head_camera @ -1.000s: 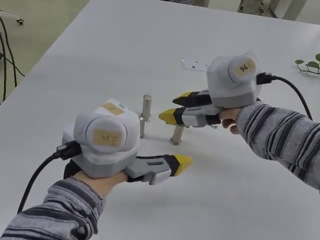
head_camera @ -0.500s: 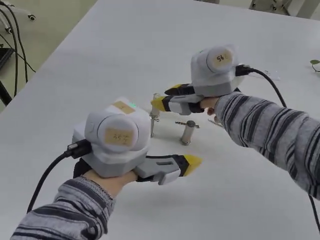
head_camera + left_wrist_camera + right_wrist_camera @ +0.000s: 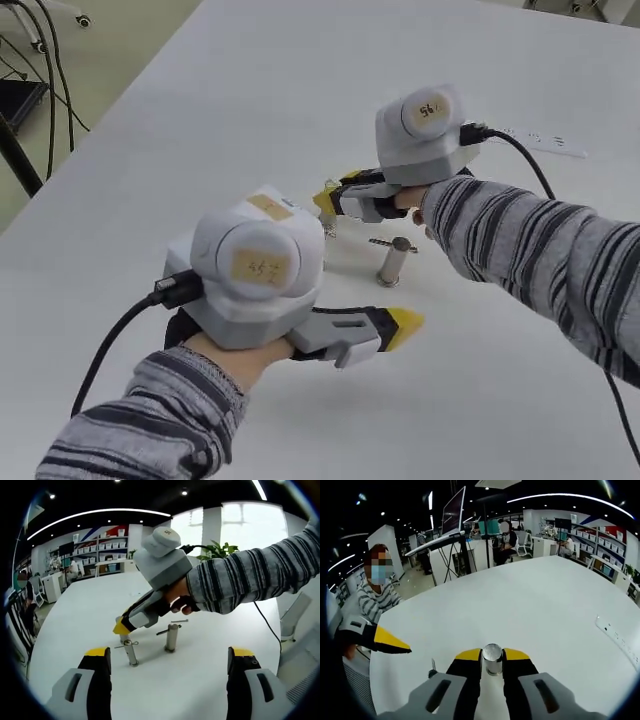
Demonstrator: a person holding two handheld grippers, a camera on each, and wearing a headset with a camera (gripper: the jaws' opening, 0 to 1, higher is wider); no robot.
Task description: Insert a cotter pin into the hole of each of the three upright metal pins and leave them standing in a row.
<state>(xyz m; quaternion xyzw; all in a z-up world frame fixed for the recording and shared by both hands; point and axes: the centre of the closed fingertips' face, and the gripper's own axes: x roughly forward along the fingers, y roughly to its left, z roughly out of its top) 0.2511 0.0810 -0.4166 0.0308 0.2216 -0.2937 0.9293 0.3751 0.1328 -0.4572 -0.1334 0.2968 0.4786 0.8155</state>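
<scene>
Two upright metal pins stand on the white table (image 3: 200, 120). The nearer-right pin (image 3: 393, 262) (image 3: 171, 637) has a cotter pin (image 3: 385, 242) through its top and stands free. My right gripper (image 3: 325, 198) (image 3: 120, 627) (image 3: 492, 655) is shut on the top of the other metal pin (image 3: 493, 666) (image 3: 131, 652), which also carries a cotter pin (image 3: 124, 644). My left gripper (image 3: 400, 322) (image 3: 170, 655) hovers open in front of both pins with nothing between its jaws. Its yellow tip (image 3: 390, 639) shows in the right gripper view.
A white power strip (image 3: 540, 140) (image 3: 620, 635) lies on the table's far side. Cables (image 3: 40, 50) hang off the left edge by the floor. A seated person (image 3: 375, 595) is beyond the table, with desks and shelves behind.
My right gripper has moved left from above the right-hand pin to the left-hand pin and closed on its top. The right-hand pin now stands uncovered. The left gripper has hardly moved.
</scene>
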